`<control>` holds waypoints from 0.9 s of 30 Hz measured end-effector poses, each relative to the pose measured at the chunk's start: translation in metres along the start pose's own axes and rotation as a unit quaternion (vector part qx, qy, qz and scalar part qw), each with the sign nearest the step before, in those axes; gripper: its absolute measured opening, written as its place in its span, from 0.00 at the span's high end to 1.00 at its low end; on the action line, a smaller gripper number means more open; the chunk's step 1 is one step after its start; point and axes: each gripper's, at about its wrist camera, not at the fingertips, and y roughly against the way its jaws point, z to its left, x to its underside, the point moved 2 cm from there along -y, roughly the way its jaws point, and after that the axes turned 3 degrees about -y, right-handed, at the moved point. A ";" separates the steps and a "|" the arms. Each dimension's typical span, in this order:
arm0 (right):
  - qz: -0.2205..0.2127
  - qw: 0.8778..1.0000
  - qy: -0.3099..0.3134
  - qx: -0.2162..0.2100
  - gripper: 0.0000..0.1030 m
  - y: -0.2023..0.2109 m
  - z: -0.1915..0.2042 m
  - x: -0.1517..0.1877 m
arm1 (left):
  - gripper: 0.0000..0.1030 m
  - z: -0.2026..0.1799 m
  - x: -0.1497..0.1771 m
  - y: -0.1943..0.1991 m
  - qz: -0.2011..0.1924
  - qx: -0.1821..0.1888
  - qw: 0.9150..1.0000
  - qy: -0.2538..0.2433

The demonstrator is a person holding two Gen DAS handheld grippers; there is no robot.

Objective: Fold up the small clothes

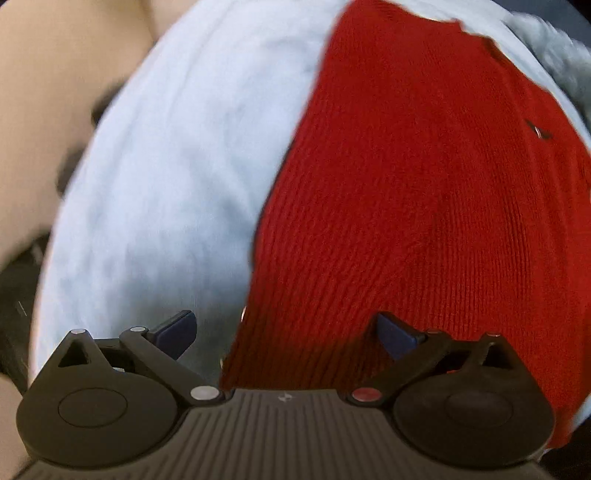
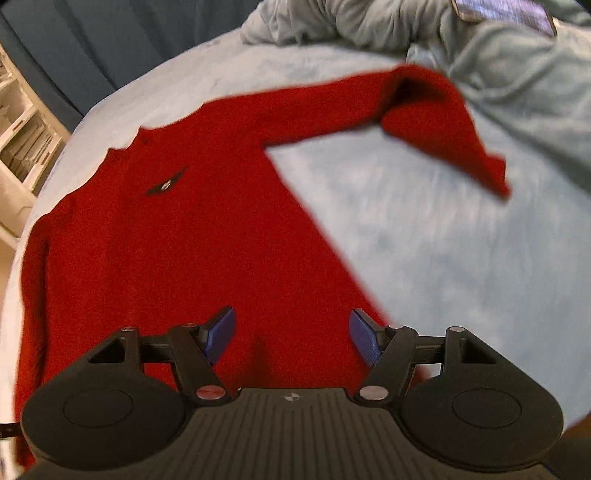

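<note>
I observe the red sweater (image 2: 177, 236) lying flat on the bed (image 2: 424, 240), one sleeve (image 2: 424, 110) bent over, with my left tool (image 1: 286, 334) and right tool (image 2: 291, 334) both released above its hem.

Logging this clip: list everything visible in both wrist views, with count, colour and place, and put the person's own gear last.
Sweater: one, red knit with a small dark chest logo, spread flat on the sheet; also fills the right half of the left wrist view.
Sleeve: one in view, red, stretched toward the right and bent down at the elbow.
Sheet: one, pale blue, under the sweater.
Blanket: one, grey-green, bunched at the far edge.
Phone: one, dark with a lit screen, on the blanket, partly cut off.
Shelf: one, white, far left.
Left claw: one, black with blue pads, open, over the sweater's left edge.
Right claw: one, black with blue pads, open, over the sweater's lower part.
</note>
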 end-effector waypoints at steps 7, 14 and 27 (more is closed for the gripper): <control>-0.004 1.000 0.027 -0.015 0.32 0.011 0.030 0.006 | 0.71 0.041 0.000 0.010 -0.015 0.129 0.979 0.154; -0.037 0.995 0.088 -0.003 0.32 0.017 0.051 -0.002 | 0.77 0.098 -0.080 0.119 -0.178 0.035 0.968 0.171; -0.022 0.998 0.053 0.007 0.32 -0.012 0.033 -0.003 | 0.78 0.077 -0.246 0.166 -0.174 -0.138 0.967 0.123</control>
